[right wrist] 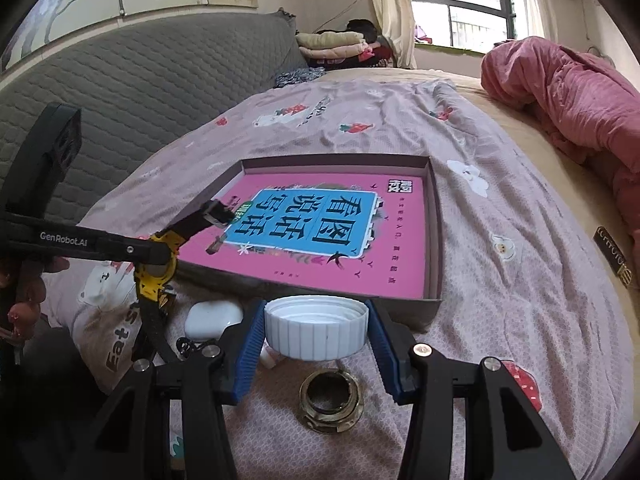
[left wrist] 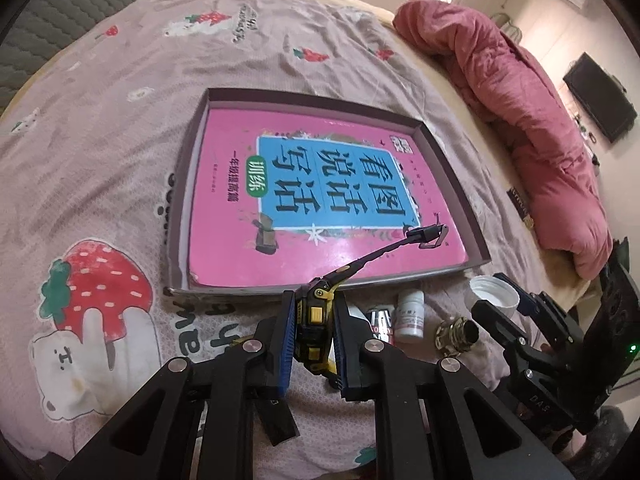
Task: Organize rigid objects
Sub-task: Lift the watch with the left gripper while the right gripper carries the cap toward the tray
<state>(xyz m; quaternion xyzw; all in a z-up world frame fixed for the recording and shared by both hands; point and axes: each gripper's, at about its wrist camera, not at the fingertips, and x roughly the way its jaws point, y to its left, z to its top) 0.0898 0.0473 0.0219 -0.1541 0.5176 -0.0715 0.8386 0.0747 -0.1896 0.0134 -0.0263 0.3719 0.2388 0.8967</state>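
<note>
My left gripper [left wrist: 314,297] is shut on a black-and-yellow wristwatch [left wrist: 316,320], held off the bedsheet. Its strap sticks out over the near edge of a shallow box [left wrist: 320,102], in which a pink book [left wrist: 320,184] lies flat. In the right wrist view the watch [right wrist: 156,270] hangs from the left gripper [right wrist: 158,254] at the left. My right gripper [right wrist: 315,309] is shut on a white ribbed bottle cap [right wrist: 316,336], held open side up just in front of the box [right wrist: 436,232]. The left wrist view shows that cap [left wrist: 490,288] at the right.
On the sheet in front of the box lie a brass threaded fitting [right wrist: 330,400], a white earbud case [right wrist: 212,318] and a small white pill bottle [left wrist: 410,316]. A rolled pink quilt [right wrist: 560,92] lies along the right, and a grey padded headboard [right wrist: 140,92] rises at the left.
</note>
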